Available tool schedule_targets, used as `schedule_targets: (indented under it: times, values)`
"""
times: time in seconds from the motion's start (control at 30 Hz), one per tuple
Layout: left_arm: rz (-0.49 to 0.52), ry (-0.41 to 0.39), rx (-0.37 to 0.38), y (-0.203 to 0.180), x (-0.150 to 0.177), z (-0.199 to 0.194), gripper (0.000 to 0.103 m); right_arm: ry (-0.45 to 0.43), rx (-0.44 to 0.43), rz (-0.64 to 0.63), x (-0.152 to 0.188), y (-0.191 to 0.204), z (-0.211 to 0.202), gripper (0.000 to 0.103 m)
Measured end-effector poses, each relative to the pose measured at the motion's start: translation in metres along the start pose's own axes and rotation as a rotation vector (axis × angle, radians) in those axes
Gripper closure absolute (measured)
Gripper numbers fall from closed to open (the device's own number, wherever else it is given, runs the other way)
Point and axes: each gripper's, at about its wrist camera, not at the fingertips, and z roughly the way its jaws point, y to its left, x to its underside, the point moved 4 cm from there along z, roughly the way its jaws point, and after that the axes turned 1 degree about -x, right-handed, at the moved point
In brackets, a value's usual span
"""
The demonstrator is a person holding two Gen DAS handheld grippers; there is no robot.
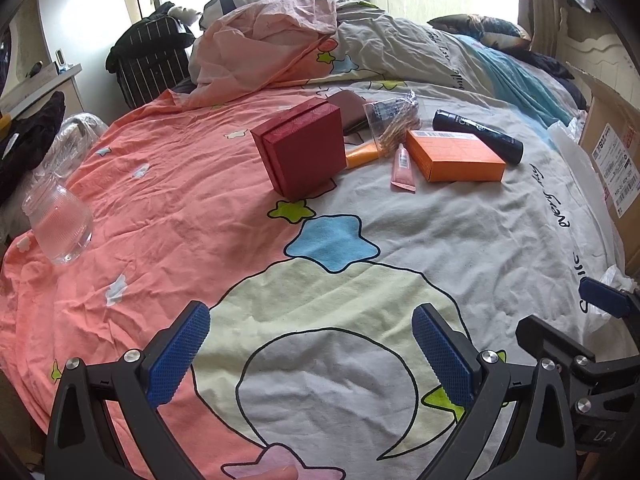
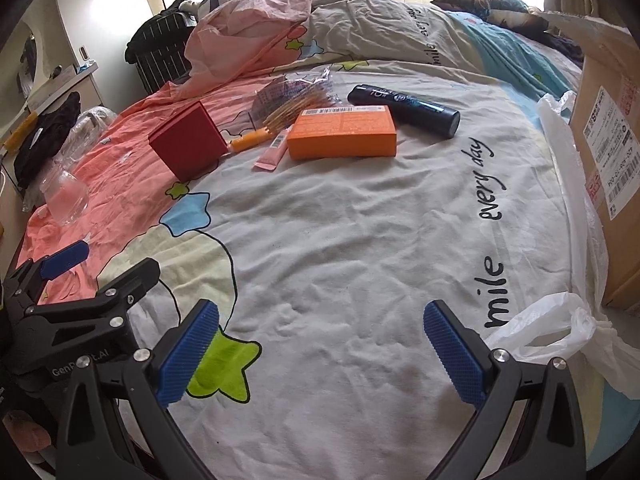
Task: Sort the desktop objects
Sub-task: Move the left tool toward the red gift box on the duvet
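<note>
Both claws, left claw [image 1: 310,354] & right claw [image 2: 322,354], gape wide w/ nothing held, low in frame over the bed [image 2: 340,240], prob. staged for a reach since red box [image 1: 302,148], orange box [image 1: 460,156] & dark tube [image 1: 478,134] sit clustered upper centre.

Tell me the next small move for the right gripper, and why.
Probably carry the right gripper forward toward the orange box: its jaws stand open and empty over bare sheet, and the box lies nearest, flat and unobstructed.
</note>
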Motion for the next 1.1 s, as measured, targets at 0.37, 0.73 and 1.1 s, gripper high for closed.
schedule_targets:
  times: [0.37,0.73,1.1]
  values:
    - [-0.015,-0.021,0.016,0.002,0.000,-0.008,0.000,-0.054,0.068,-0.017,-0.004,0.002,-0.017,0.000]
    - [-0.009,-0.105,0.019,0.002,0.002,-0.038,0.000,-0.153,0.092,-0.040,-0.007,0.012,-0.052,0.000]
    - [-0.033,-0.133,0.008,0.010,0.004,-0.048,0.000,-0.166,0.102,-0.068,-0.002,0.023,-0.059,0.000]
